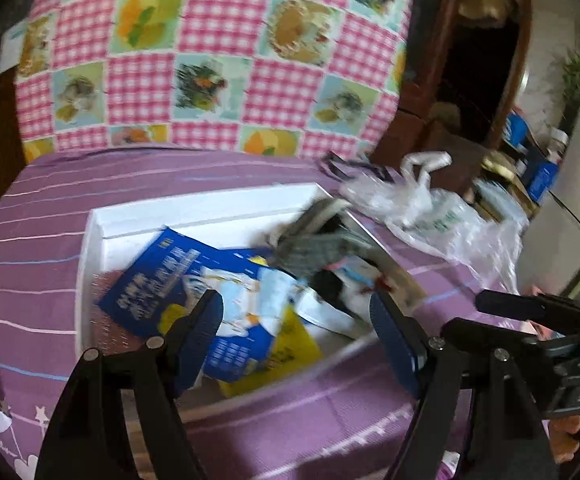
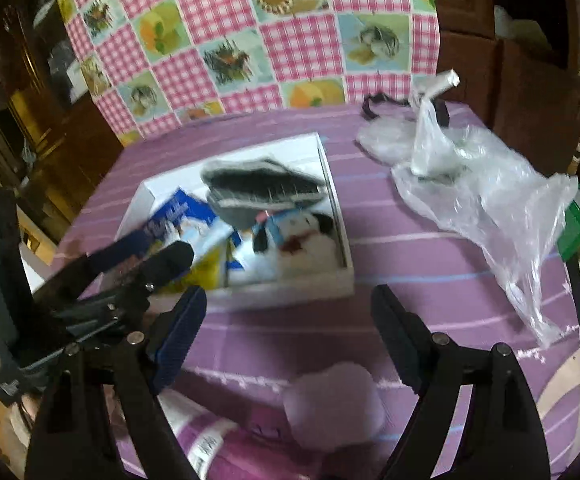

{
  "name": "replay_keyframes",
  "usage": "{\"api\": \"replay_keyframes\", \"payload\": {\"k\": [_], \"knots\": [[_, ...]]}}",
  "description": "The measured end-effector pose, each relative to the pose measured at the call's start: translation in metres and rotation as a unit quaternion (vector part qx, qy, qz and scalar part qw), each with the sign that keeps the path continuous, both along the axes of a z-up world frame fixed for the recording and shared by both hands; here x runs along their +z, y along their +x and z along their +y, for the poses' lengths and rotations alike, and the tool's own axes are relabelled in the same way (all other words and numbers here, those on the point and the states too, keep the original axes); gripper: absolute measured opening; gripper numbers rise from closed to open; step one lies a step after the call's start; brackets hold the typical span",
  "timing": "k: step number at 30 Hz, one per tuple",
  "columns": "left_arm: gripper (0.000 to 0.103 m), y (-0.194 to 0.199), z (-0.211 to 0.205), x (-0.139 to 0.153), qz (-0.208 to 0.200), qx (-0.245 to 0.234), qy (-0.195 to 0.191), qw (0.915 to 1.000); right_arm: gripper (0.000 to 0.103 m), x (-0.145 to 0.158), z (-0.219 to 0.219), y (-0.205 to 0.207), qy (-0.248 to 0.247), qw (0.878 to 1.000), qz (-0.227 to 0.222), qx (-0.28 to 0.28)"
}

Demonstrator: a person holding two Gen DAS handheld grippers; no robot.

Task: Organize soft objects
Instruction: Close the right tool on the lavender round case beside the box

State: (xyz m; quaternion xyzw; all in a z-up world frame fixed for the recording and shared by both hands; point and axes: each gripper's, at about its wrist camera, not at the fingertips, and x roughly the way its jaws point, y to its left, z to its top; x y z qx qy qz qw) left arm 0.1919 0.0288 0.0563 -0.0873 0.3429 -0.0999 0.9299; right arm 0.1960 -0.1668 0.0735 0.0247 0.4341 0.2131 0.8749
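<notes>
Hovering over a worktop spread with a purple striped cloth, both grippers hold nothing. The left gripper has its jaws spread wide just above the near end of a shallow white box; the right gripper has its jaws wide apart too, over bare cloth just short of the box's near wall.

Inside the white box lie the soft things: a grey knitted piece with pale trim at the far end, a black-and-white plush toy in the right near corner, and a blue and yellow printed packet filling the left side. The knitted piece rests partly on the packet and against the right wall; motion blur hides its exact shape.

To the right of the box, apart from it, a crumpled clear plastic bag sprawls across the cloth, with a dark strap behind it. A pale pink fluffy lump sits on the cloth between the right gripper's arms, near the camera. A pink gingham covering with fruit panels rises behind the worktop.
</notes>
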Motion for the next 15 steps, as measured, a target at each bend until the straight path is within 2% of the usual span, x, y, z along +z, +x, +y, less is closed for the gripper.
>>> {"api": "replay_keyframes", "payload": {"k": [3,7,10,13,15], "knots": [[0.076,0.001,-0.009,-0.003,0.022,-0.039,-0.010,0.9990,0.074,-0.004,0.000,0.000,-0.026,0.999,0.026,0.019],[0.076,0.001,-0.021,-0.011,0.047,-0.068,0.002,0.9966,0.073,-0.012,-0.002,-0.001,-0.074,0.994,0.073,0.033],[0.076,0.002,-0.027,-0.014,0.058,-0.081,0.007,0.9951,0.072,-0.019,-0.005,-0.003,-0.099,0.990,0.090,0.046],[0.076,0.001,-0.033,-0.016,0.066,-0.096,0.008,0.9931,0.063,-0.027,-0.012,0.000,-0.105,0.986,0.119,0.044],[0.076,0.000,-0.039,-0.017,0.063,-0.099,0.031,0.9926,0.058,-0.033,-0.014,0.002,-0.107,0.984,0.138,0.045]]}}
